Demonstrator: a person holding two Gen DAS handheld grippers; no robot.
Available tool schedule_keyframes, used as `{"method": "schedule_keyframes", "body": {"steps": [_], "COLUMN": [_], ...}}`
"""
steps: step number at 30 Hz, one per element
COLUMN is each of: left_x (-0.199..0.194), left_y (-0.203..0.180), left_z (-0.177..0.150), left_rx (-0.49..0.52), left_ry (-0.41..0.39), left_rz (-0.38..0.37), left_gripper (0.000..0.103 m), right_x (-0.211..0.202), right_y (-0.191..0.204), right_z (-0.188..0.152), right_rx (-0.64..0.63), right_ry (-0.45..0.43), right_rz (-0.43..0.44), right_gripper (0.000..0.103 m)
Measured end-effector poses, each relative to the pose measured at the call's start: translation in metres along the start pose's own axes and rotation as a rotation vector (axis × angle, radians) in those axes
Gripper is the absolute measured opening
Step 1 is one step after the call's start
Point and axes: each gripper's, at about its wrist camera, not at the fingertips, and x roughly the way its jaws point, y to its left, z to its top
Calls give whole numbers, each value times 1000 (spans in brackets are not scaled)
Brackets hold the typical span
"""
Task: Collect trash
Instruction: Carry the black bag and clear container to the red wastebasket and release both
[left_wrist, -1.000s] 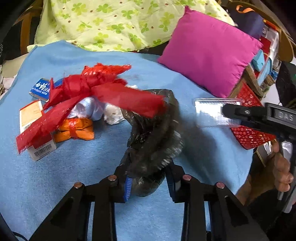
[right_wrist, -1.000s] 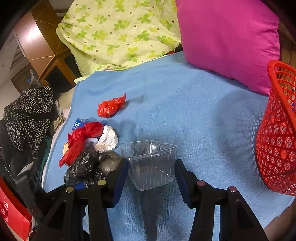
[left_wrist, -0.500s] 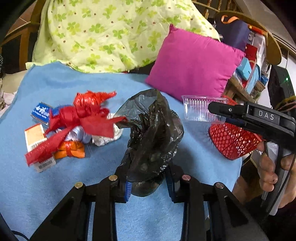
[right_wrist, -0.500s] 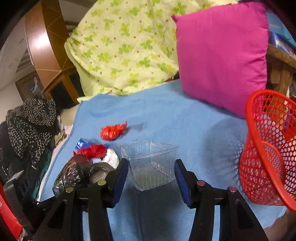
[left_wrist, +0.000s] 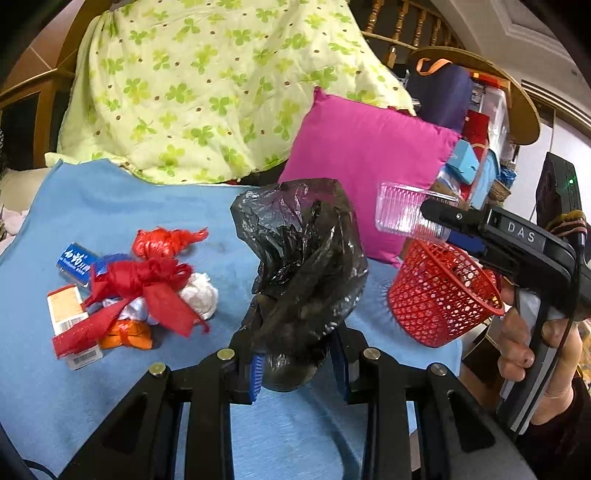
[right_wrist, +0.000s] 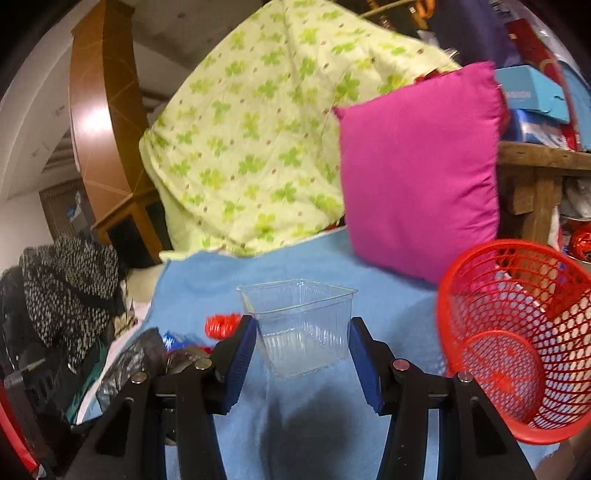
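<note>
Between each hand-held gripper's pads — left (left_wrist: 297, 363) clamps black bag (left_wrist: 303, 258), right (right_wrist: 301, 350) clear tub (right_wrist: 301, 325)

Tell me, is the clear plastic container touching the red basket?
Apart. The right wrist view shows the clear plastic container between the jaws, with blue cloth visible between it and the red basket.

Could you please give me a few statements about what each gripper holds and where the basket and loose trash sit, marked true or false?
1. The left gripper is shut on the black plastic bag. True.
2. The right gripper carries a red bag. False: it grips the clear plastic container.
3. The red mesh basket stands at the blue cloth's right edge. True.
4. The blue cloth holds no more trash. False: red bags, a white wad and small boxes still lie there.
5. The clear plastic container already lies inside the basket. False: it is between the jaws.
</note>
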Motion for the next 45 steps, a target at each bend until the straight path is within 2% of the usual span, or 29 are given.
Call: {"method": "schedule_keyframes", "body": {"steps": [4,9,13,16,21,25,31,36,39,42,45], "left_x": [-4,-4,1,7,25,51,98,121,123,112,98], "left_y": [-12,-37,-73,-100,-147,-180,-217,-226,-223,-212,-198], "left_z": [6,17,35,50,73,84,89,83,81,80,80], "left_rx": [9,30,103,144,213,242,260,267,262,251,251], "left_ry": [-27,-33,-44,-39,-3,69,171,242,253,222,183], "left_rz": [-25,-69,-97,-148,-223,-278,-281,-266,-261,-254,-230], "left_gripper": [33,33,33,33,33,33,34,38,43,50,51], "right_x": [-17,-35,-59,-82,-114,-119,-118,-109,-110,-111,-109], "right_y": [-15,-40,-66,-86,-135,-169,-190,-196,-197,-197,-193], "right_z": [6,11,15,15,13,10,4,0,-3,-4,-2], "right_rx": [15,54,108,147,282,385,459,499,518,523,506], "right_ry": [-70,-114,-175,-230,-295,-283,-255,-210,-216,-220,-221], "right_rz": [-41,-95,-157,-210,-287,-298,-297,-275,-273,-270,-273], "right_gripper": [54,54,54,55,56,56,56,58,69,69,69]}}
